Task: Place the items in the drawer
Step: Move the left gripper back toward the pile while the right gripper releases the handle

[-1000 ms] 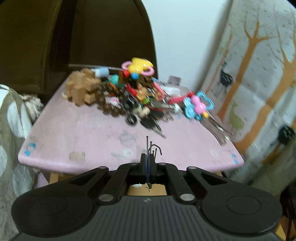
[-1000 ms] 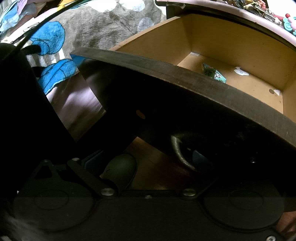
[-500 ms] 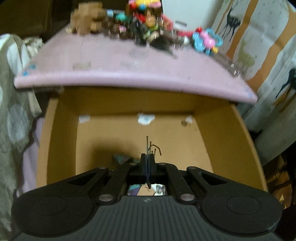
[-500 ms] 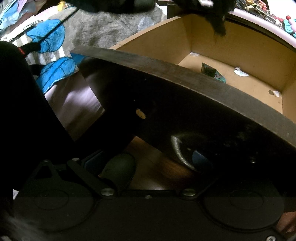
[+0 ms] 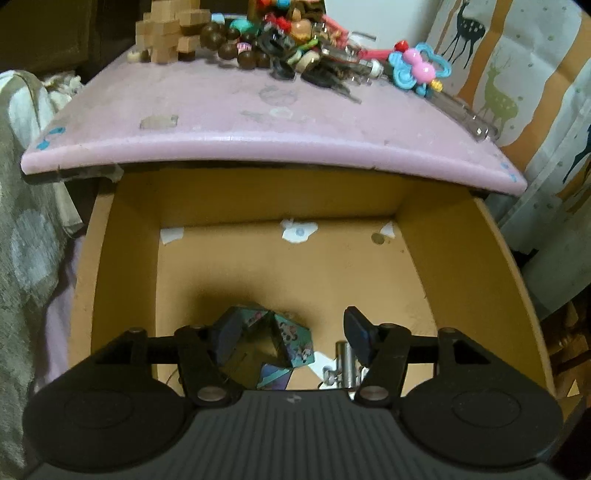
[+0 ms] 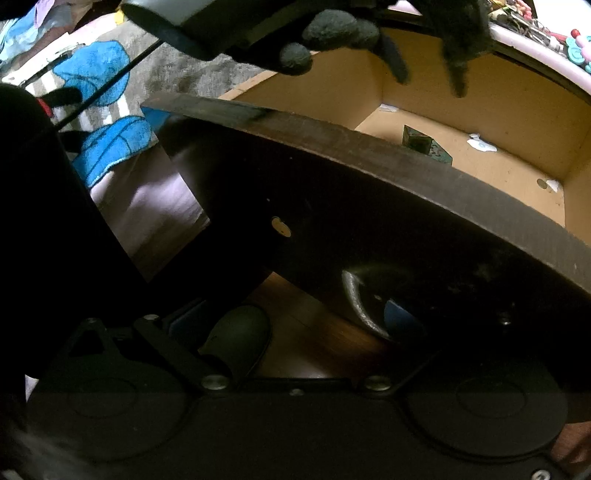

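The open cardboard-coloured drawer (image 5: 122, 277) sits under the pink tabletop (image 5: 258, 122). My left gripper (image 5: 288, 326) hangs low inside it, its jaws opening, nothing pressed between the pads. Below them on the drawer floor lie a teal patterned folding cube (image 5: 291, 339) and a small silver metal clip (image 5: 345, 363). In the right wrist view the cube (image 6: 421, 142) shows inside the drawer (image 6: 480, 85), with the left gripper (image 6: 428, 77) and a dark-gloved hand (image 6: 332, 33) above. My right gripper (image 6: 317, 325) stands open at the dark drawer front (image 6: 369, 177), one pad behind the metal handle (image 6: 354, 302).
A pile of beads, keys and small toys (image 5: 288, 44) crowds the back of the tabletop, with a wooden block puzzle (image 5: 166, 33) left and a blue-pink teether (image 5: 417, 70) right. A grey blanket (image 5: 26, 258) lies left, a deer-print curtain (image 5: 517, 92) right.
The left gripper came down from over the tabletop into the drawer, then its jaws parted. The thin metal clip it pinched now lies on the drawer floor. The right gripper stayed put.
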Motion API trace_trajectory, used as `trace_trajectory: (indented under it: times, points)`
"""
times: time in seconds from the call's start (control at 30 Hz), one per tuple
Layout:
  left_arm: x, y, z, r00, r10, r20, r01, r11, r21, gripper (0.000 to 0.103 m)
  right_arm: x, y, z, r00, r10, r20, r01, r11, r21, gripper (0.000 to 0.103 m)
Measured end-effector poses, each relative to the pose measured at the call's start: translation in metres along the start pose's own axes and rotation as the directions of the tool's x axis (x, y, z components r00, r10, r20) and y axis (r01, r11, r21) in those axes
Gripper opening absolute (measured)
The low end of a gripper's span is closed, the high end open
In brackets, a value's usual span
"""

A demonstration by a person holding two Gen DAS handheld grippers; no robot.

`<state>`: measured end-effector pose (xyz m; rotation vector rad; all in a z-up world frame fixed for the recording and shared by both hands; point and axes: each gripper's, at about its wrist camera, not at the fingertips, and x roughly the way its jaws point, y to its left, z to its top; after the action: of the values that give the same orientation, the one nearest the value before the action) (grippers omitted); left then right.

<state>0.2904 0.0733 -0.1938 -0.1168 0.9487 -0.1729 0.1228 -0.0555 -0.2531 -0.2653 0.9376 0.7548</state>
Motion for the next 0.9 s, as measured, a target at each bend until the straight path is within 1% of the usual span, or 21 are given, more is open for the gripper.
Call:
trace_trajectory:
  times: [0.2,0.3,0.4,0.57,0.8,0.9]
  points:
    - [-0.011,-0.001,-0.003,1.0,0.011,0.005,-0.011,1.0,-0.004,0.06,-0.005,-0.013,0.007,0.999,0.049,0.001,-0.049,0.995,0.091,0.102]
    - [-0.017,-0.002,-0.003,1.0,0.014,0.006,-0.014,1.0,0.0,0.06,-0.006,-0.014,0.007,0.998,0.058,0.002,-0.057,0.992,0.113,0.102]
    - [-0.024,-0.006,0.001,1.0,0.013,0.016,-0.013,1.0,0.012,0.06,-0.008,-0.018,0.008,0.998,0.065,0.005,-0.065,0.985,0.159,0.102]
    - [-0.037,-0.016,0.015,0.999,0.0,0.051,-0.002,0.999,0.038,0.06,-0.009,-0.023,0.009,0.997,0.08,0.008,-0.08,0.974,0.213,0.102]
    - [-0.048,-0.032,0.045,0.994,-0.024,0.106,0.016,0.997,0.078,0.06,-0.01,-0.03,0.012,0.994,0.109,0.006,-0.106,0.955,0.276,0.102]
    - [-0.048,-0.035,0.059,0.993,-0.026,0.119,0.015,0.995,0.094,0.06,-0.01,-0.039,0.015,0.991,0.136,0.003,-0.129,0.93,0.345,0.102]
